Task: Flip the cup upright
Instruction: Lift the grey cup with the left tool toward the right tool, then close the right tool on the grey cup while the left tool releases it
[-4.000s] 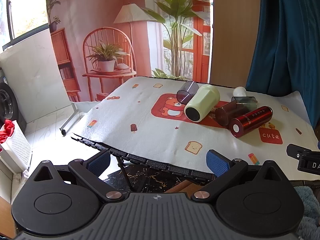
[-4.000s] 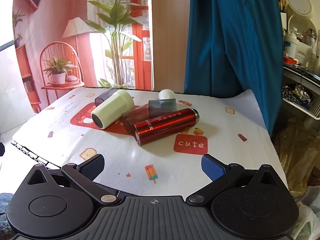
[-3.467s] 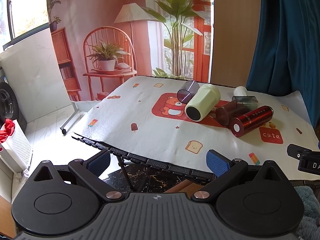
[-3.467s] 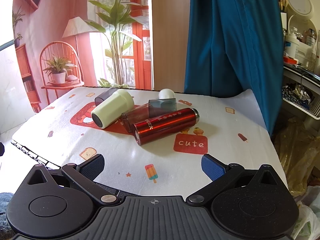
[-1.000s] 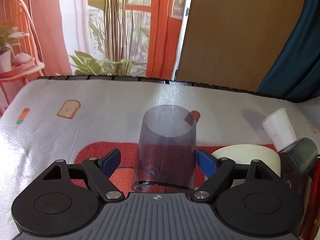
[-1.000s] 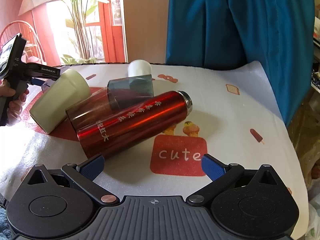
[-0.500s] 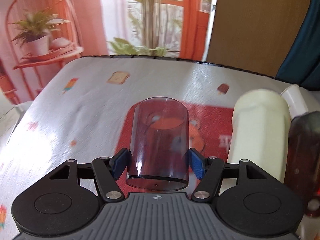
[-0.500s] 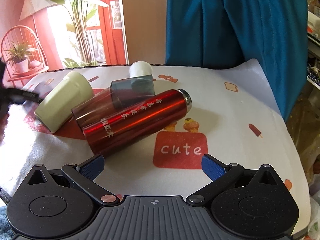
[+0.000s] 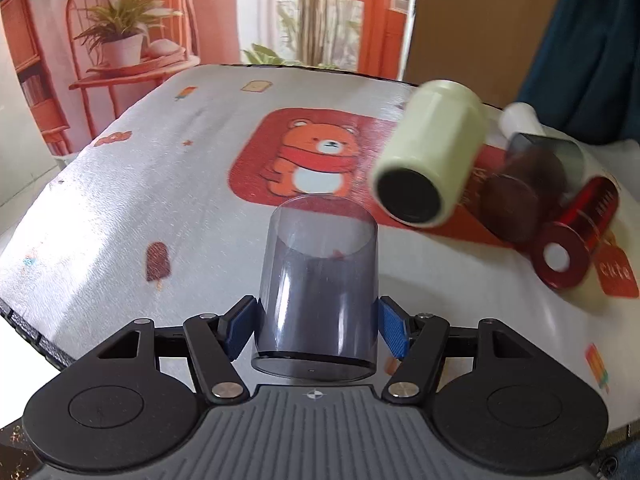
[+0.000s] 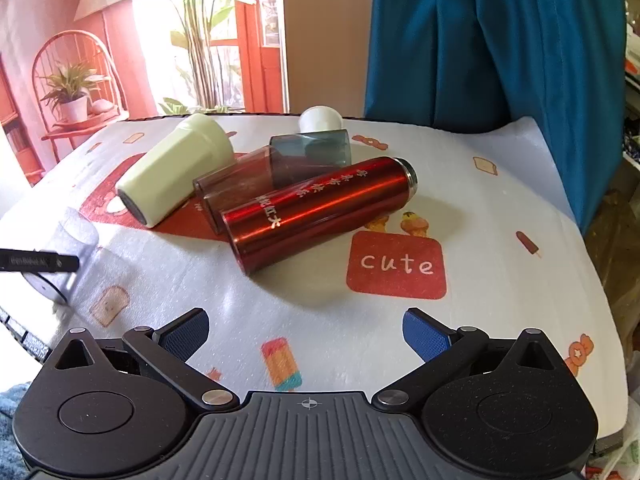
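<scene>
Left wrist view: left gripper (image 9: pixel 316 322) jaws pinch the clear grey cup (image 9: pixel 316 288) near its base; cup held over the printed tablecloth (image 9: pixel 160 200), near its front edge; cream cup (image 9: pixel 432 160) lies right.
Right wrist view: right gripper (image 10: pixel 306 330) jaws spread, holding nothing; red flask (image 10: pixel 320 212) lies ahead.

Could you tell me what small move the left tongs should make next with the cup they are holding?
Probably set it down: the left tongs grip the smoky clear cup with its thick base nearest the camera, over bare tablecloth.
</scene>
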`<state>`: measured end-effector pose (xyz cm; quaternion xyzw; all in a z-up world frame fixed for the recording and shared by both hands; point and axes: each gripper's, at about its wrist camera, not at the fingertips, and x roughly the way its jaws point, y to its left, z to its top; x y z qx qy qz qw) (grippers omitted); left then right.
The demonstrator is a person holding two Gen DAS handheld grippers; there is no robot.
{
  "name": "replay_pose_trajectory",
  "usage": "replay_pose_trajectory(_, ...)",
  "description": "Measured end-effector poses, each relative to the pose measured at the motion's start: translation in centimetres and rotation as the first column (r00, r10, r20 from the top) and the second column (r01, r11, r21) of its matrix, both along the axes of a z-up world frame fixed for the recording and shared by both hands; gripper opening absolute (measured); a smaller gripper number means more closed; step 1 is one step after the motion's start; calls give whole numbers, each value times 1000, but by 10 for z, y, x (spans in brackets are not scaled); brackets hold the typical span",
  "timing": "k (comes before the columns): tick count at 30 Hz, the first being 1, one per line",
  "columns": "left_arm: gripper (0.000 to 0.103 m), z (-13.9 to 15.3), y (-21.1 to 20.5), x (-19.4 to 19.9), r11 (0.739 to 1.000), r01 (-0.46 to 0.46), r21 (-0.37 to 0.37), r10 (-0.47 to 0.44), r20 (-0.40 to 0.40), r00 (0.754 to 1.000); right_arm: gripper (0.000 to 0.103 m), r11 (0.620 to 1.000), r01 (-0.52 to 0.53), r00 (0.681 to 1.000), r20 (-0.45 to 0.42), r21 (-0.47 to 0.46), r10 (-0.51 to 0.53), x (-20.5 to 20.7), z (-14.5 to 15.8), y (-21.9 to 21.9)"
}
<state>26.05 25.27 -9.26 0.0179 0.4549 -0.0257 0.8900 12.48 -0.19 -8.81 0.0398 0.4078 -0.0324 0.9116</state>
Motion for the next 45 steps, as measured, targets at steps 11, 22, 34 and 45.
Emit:
replay_pose_trajectory(11,73,2,-22,-16,995,83,-50,-84,-16,996,103,1000,-20,1000,-15,-14,20,-14,8,8)
replay_pose_trajectory(22,89,75,42,-72,980,-186,-70,193,110,975,103,985,-174,985,-12,-7,174,18,22,55)
replay_pose_trajectory(34,90,57,89,-89,940,-327,-99,330,15,944,99,937,-153,948,-222,313,229,132,-11,116)
replay_pose_trajectory(45,90,46,98,-96,931,-345,-124,345,-15,938,74,905,-121,925,-285,409,252,152,-39,133)
